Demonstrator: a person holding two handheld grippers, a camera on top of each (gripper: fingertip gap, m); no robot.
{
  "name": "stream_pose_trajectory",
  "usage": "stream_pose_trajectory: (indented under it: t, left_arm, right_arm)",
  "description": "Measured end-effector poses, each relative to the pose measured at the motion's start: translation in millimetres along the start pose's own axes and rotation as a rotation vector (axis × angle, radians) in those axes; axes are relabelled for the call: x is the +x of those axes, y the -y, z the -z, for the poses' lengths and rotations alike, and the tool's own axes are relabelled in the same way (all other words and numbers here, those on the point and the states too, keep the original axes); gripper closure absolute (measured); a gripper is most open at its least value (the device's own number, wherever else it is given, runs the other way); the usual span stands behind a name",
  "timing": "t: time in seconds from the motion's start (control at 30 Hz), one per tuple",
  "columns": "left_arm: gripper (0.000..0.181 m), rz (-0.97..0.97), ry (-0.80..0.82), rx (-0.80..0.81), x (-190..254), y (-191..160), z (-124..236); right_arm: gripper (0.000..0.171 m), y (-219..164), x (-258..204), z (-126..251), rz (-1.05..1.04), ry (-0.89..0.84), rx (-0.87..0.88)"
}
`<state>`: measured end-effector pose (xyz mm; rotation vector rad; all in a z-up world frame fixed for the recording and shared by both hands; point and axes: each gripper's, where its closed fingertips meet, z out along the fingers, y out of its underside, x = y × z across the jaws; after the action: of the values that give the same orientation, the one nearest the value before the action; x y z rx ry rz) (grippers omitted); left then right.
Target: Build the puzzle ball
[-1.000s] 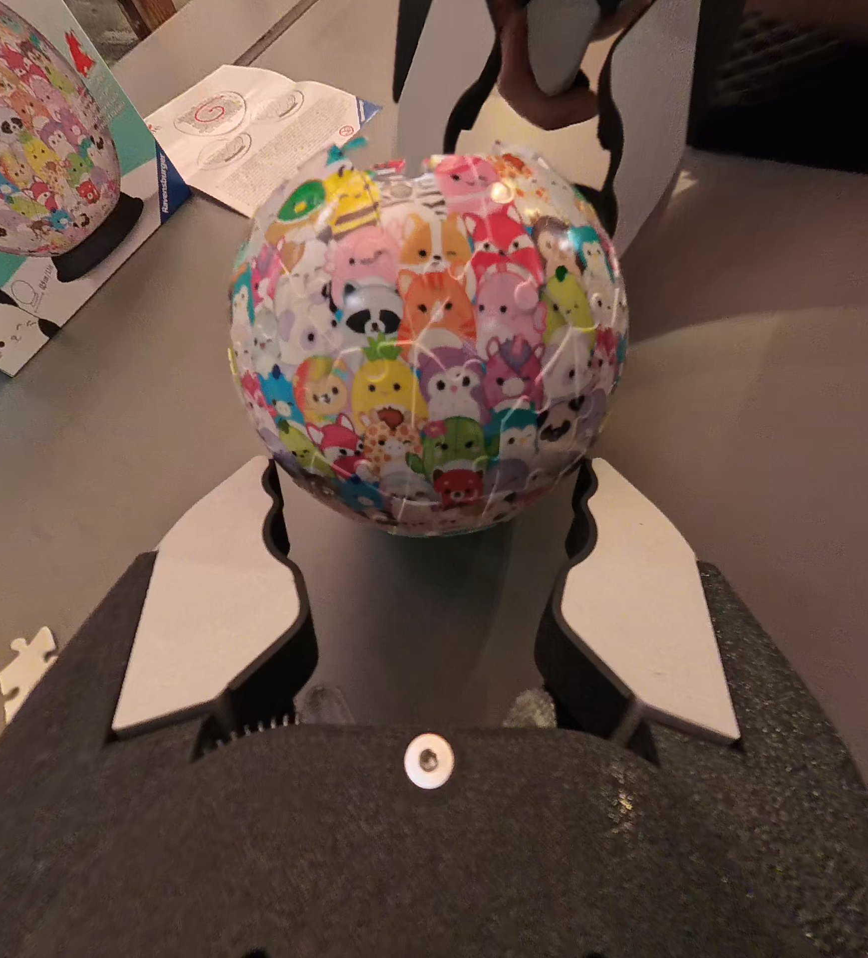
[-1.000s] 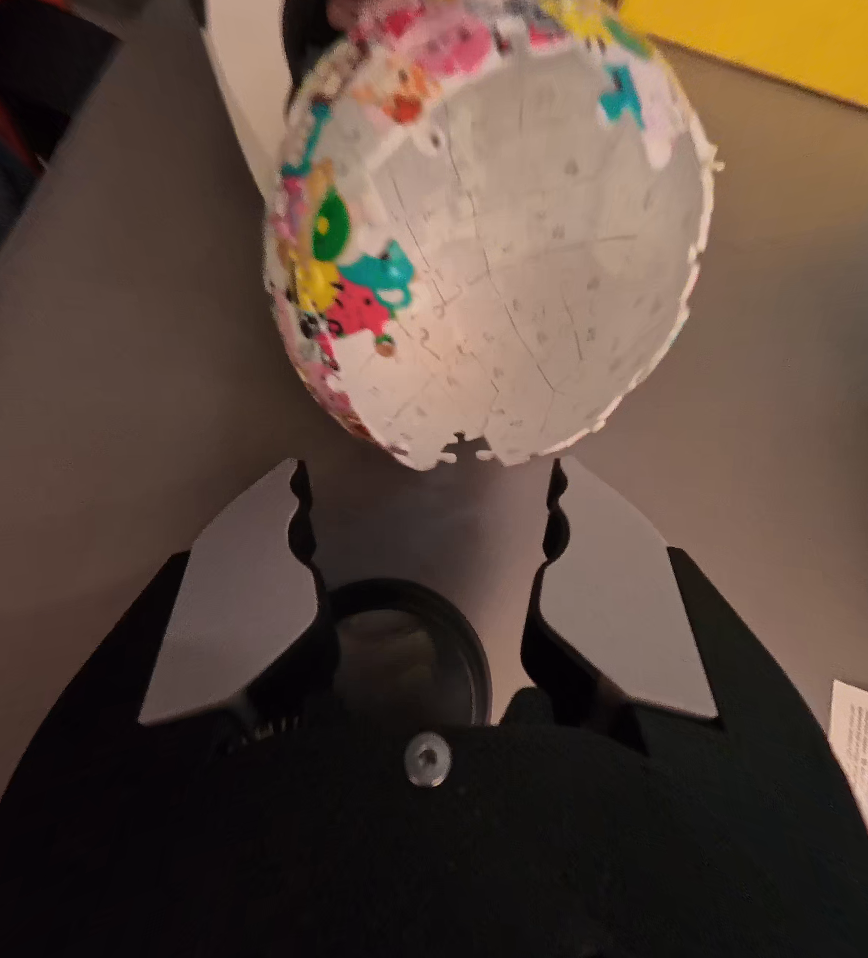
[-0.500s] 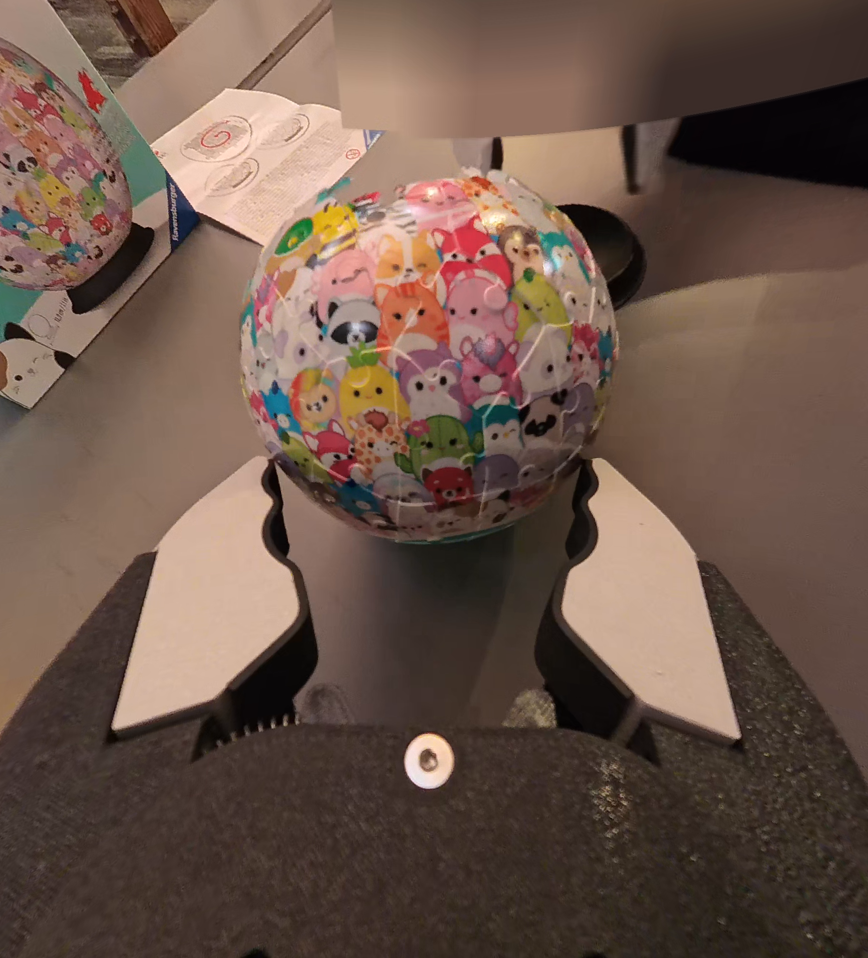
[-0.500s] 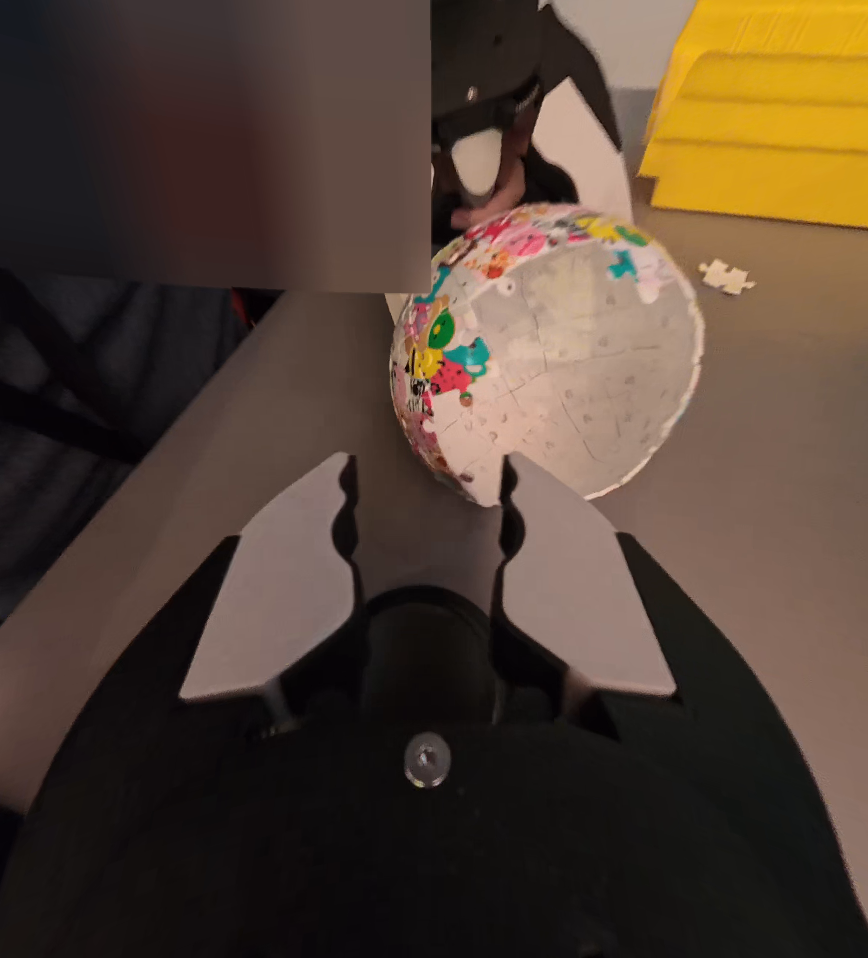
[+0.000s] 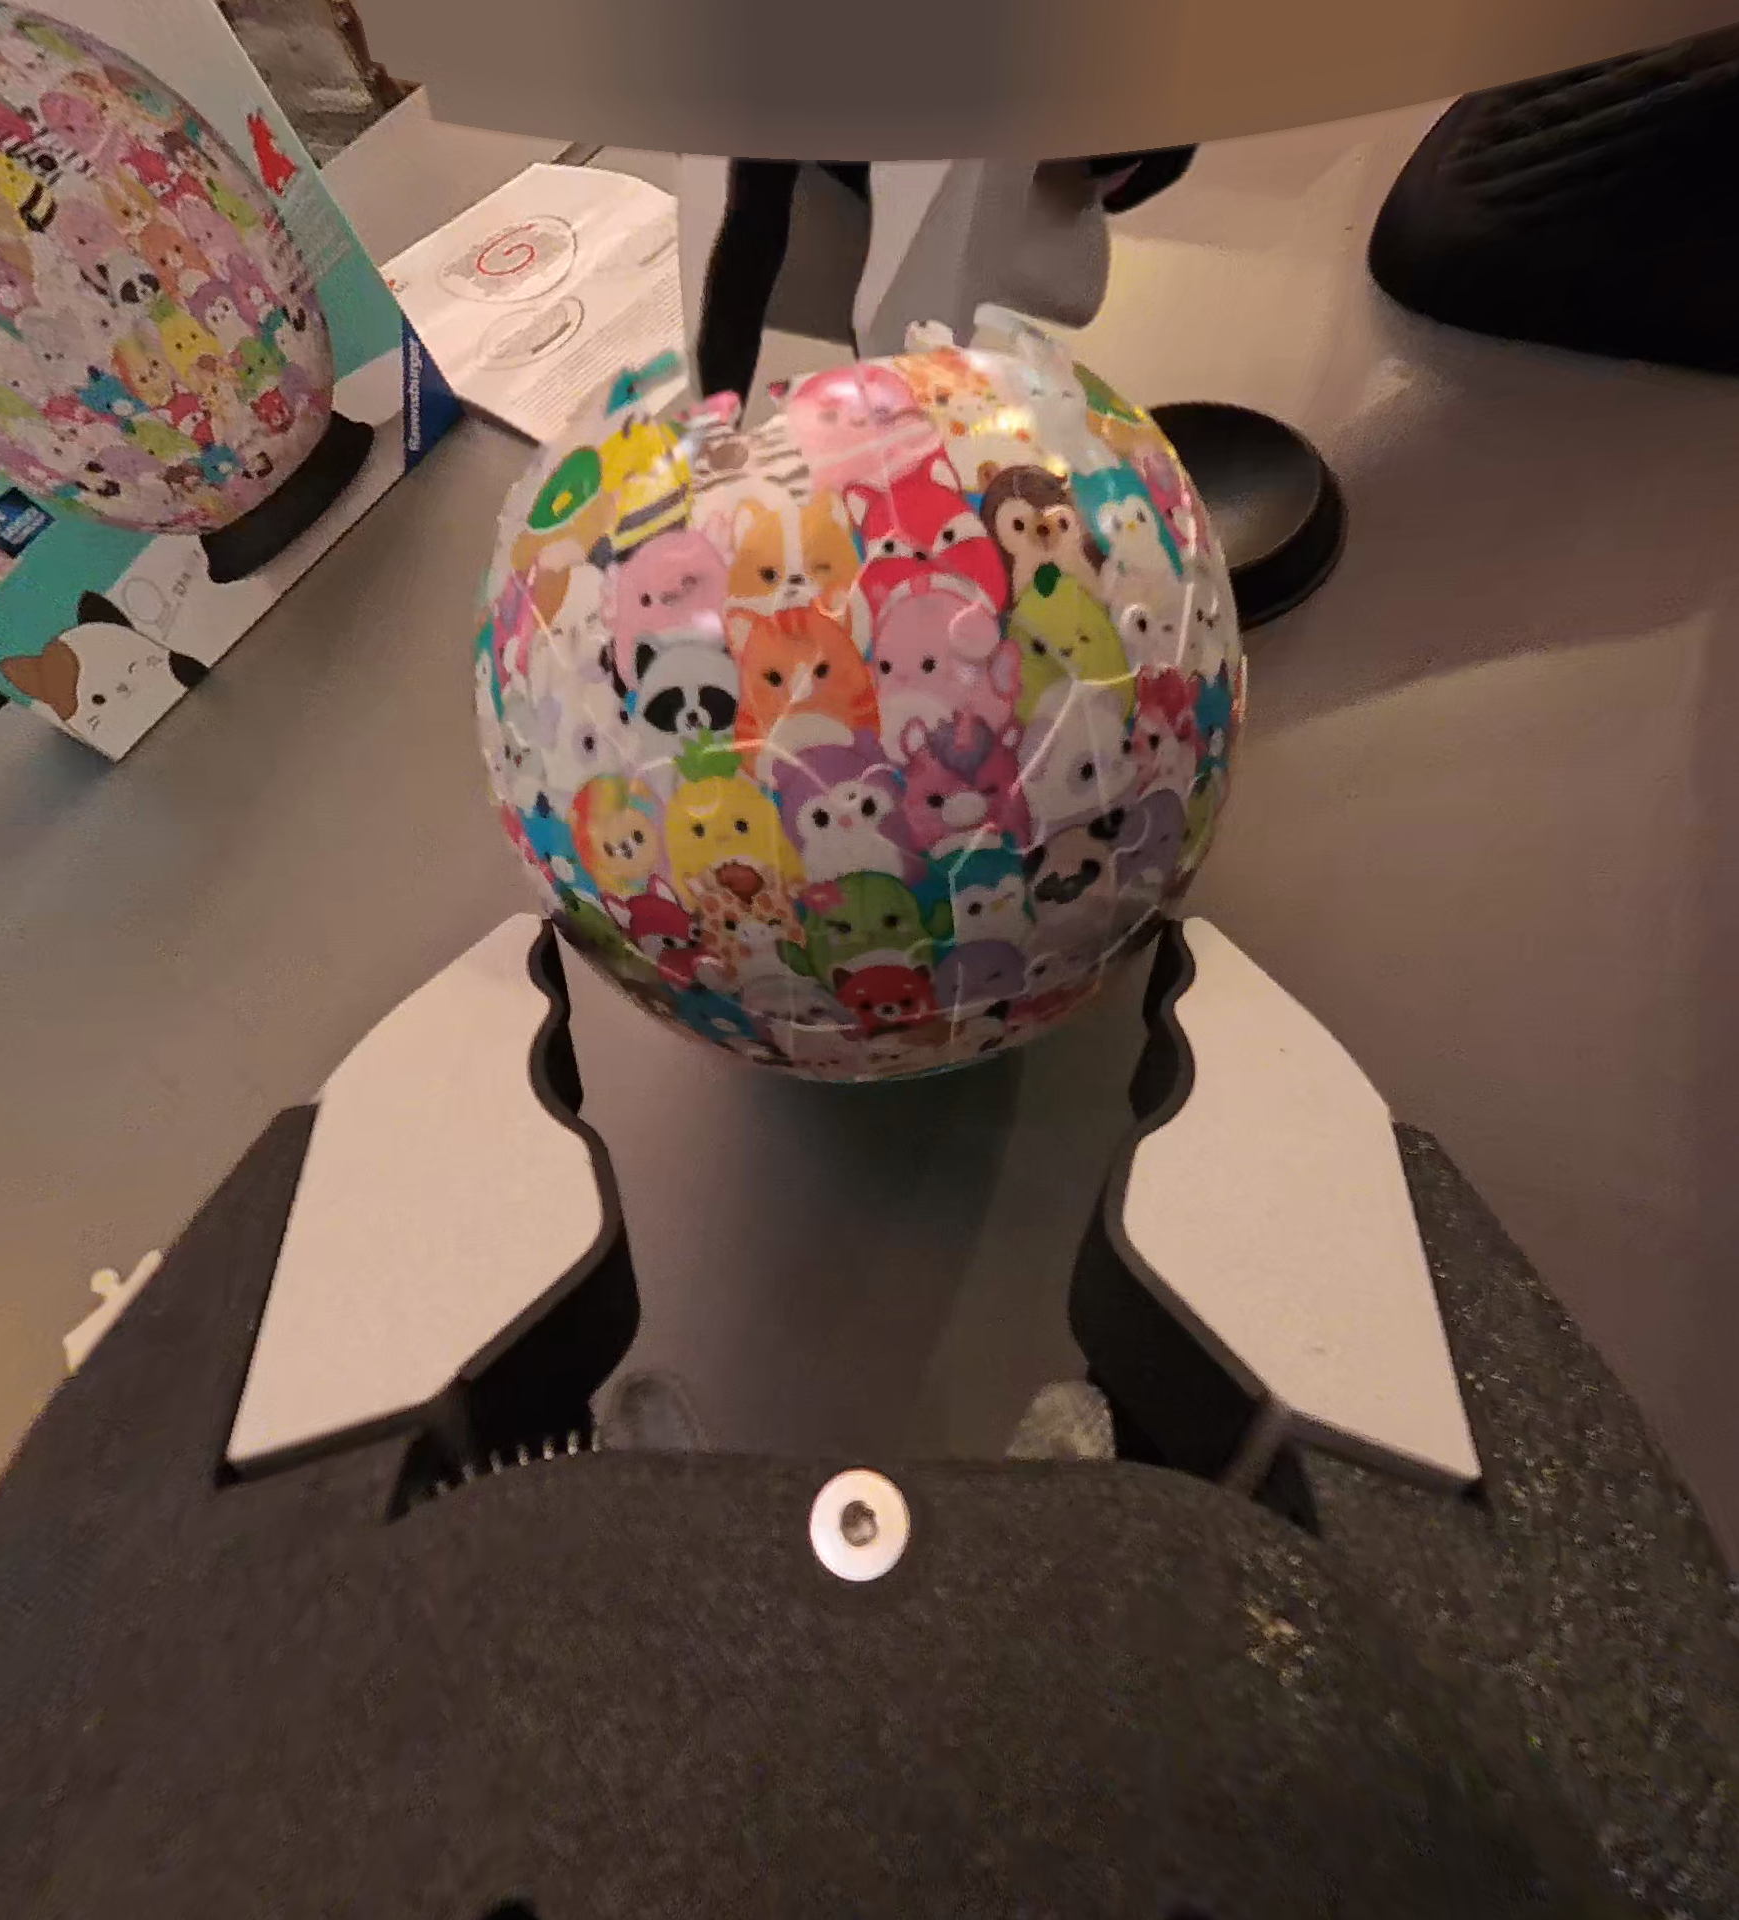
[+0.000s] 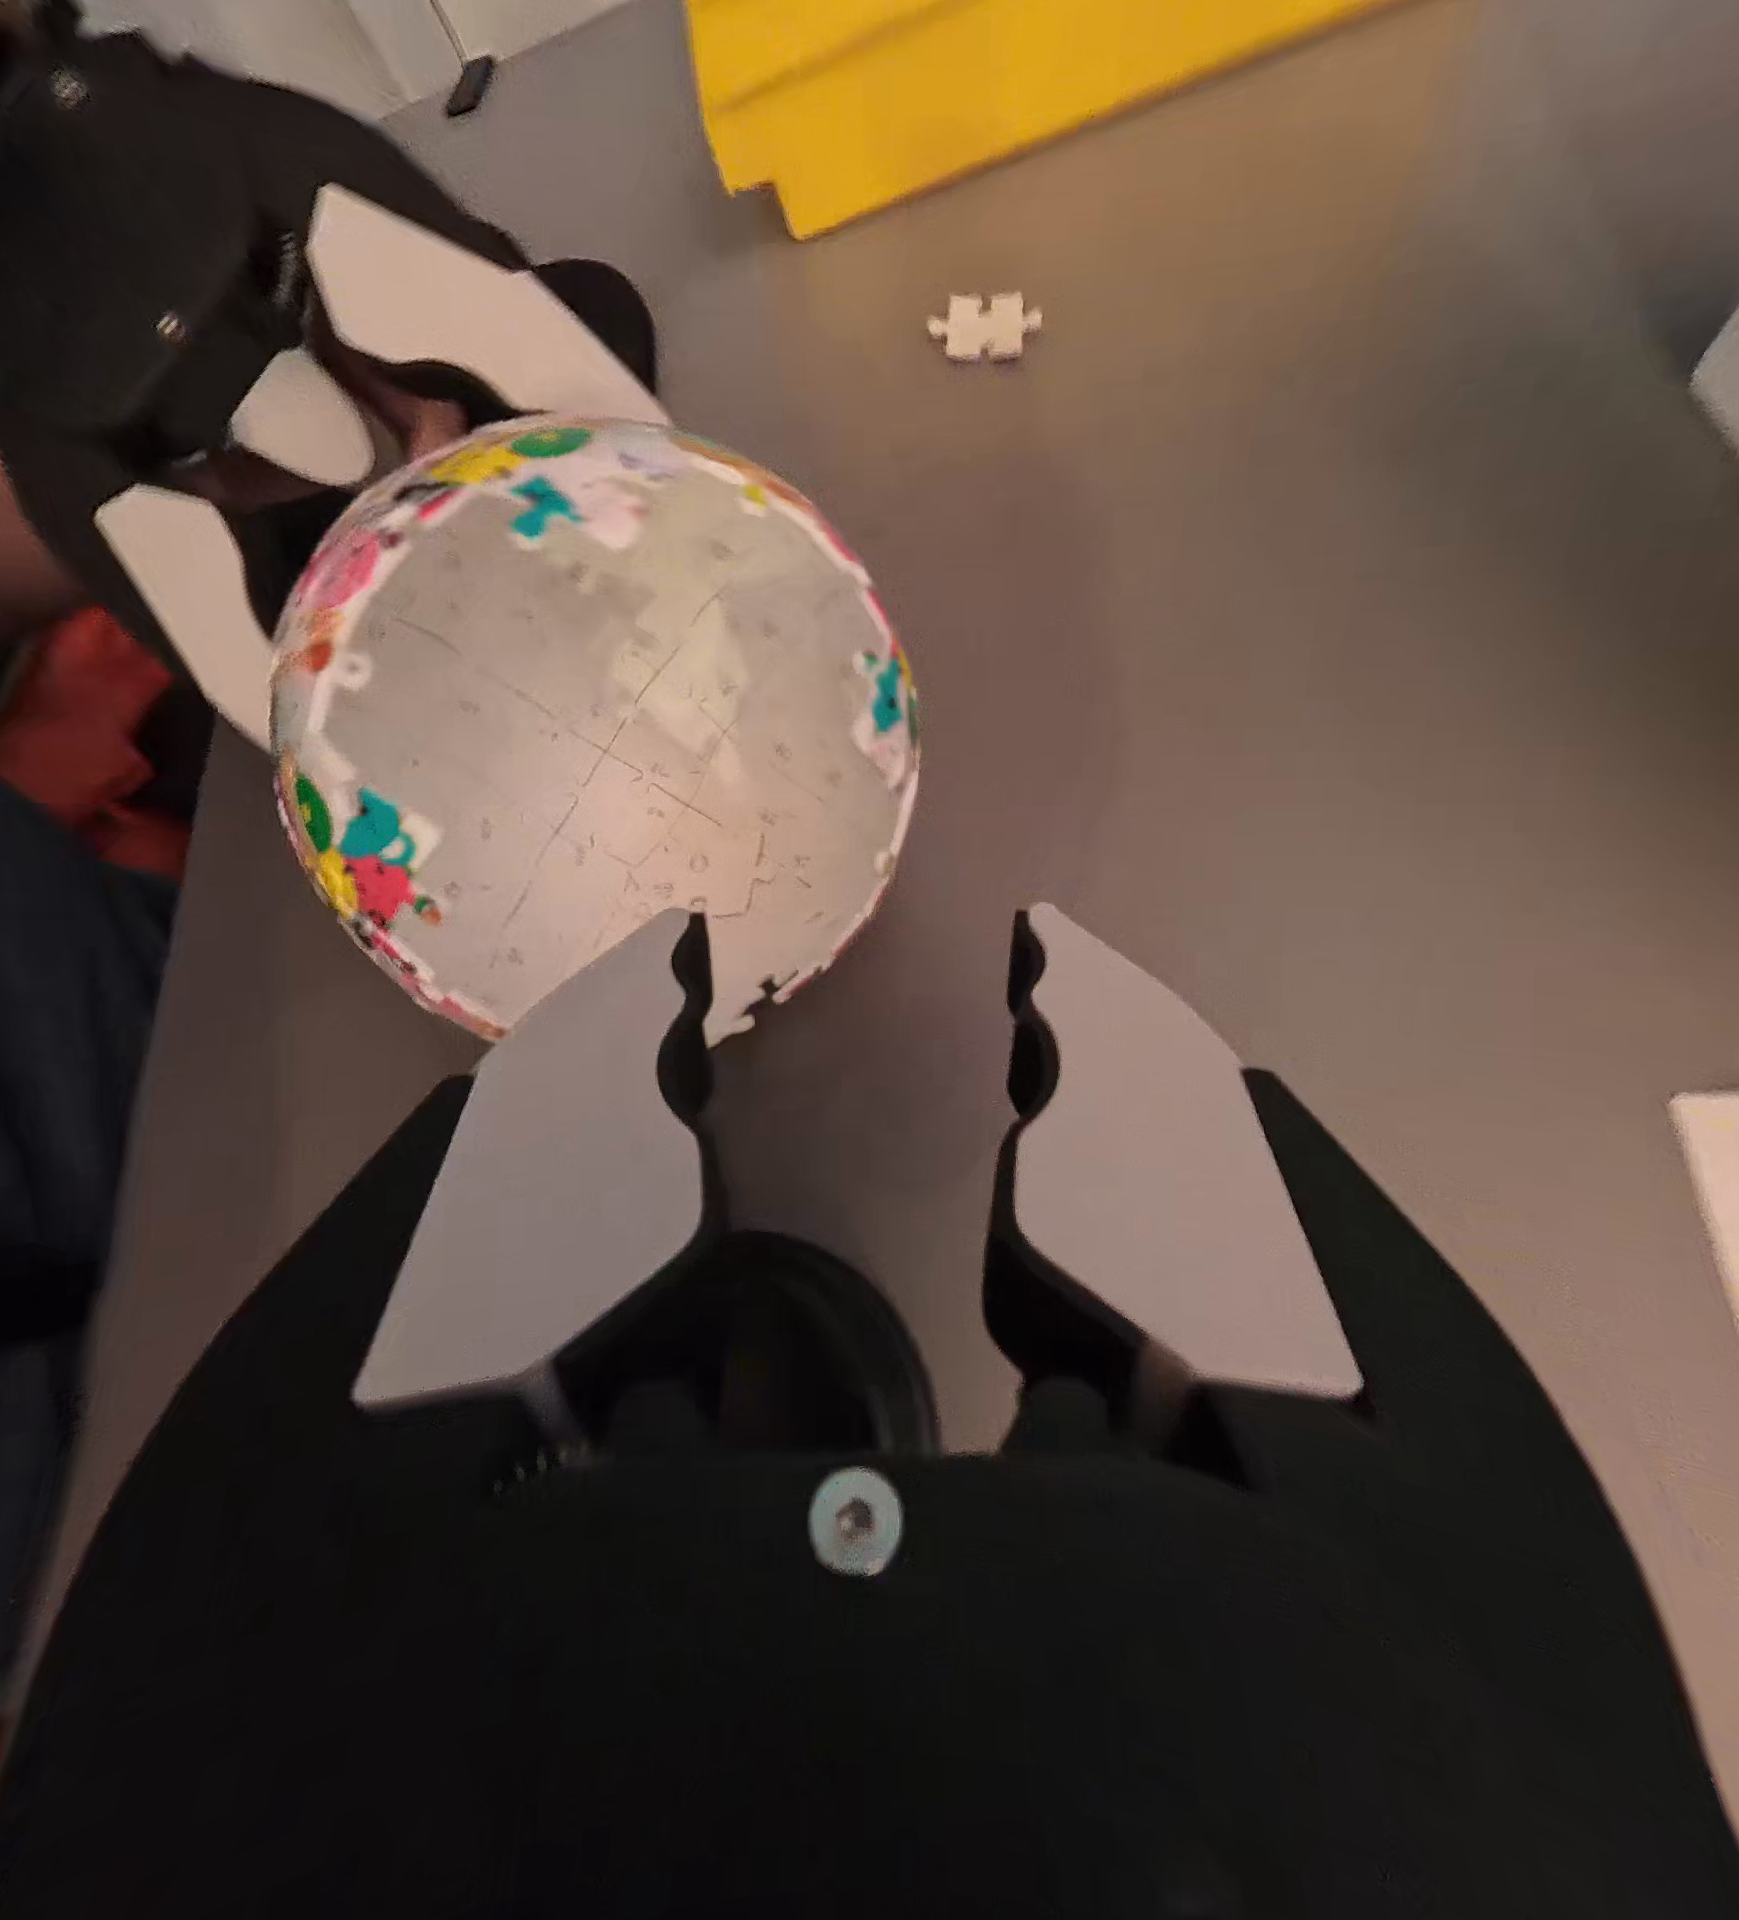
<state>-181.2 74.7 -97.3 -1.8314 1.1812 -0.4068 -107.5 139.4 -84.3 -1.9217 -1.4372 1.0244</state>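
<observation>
Puzzle ball (image 5: 857, 717) sitting on the grey table (image 5: 1467, 935), dead centre in the left wrist view, printed side facing in. Left gripper (image 5: 857, 961) spread wide at six o'clock of the ball, tips hugging its lower flanks; touching or just shy, hard to call. From the right wrist view, the ball (image 6: 595, 727) showing its white inside through a big open gap, ragged edges all round. Right gripper (image 6: 854, 961) spread and empty, tips by the gap's lower rim at five o'clock of the ball. Loose piece (image 6: 984, 328) lying white side up at one o'clock, well apart. Black stand (image 5: 1249, 509) at two o'clock behind the ball in the left view; box (image 5: 117, 343) and leaflet (image 5: 553, 291) off at ten and eleven.

Looks like mid-build, shell far from closed. Next, probably: steady the ball on the left, reach out for that loose piece with the right, pinch it flat by an edge.
</observation>
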Motion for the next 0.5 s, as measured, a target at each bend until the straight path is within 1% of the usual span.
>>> stream_pose_trajectory:
  t: [0.1, 0.2, 0.37, 0.5]
  left_arm:
    - [0.076, 0.002, 0.033, -0.011, 1.5, -6.0, 2.6]
    - [0.076, 0.002, 0.07, -0.026, 3.3, -12.4, 5.1]
    - [0.076, -0.045, 0.158, -0.037, 8.7, -17.2, 7.9]
    - [0.077, -0.057, 0.19, -0.016, 12.3, -16.3, 9.3]
  right_arm:
    - [0.115, -3.2, -5.5, -6.2, -0.174, 0.032, -0.062]
    - [0.117, -5.1, -6.9, -11.4, -0.257, 0.016, -0.123]
    - [0.124, -8.7, -20.7, -19.3, -0.273, -0.031, -0.23]
    - [0.131, -9.0, -30.0, -25.2, -0.249, -0.084, -0.298]
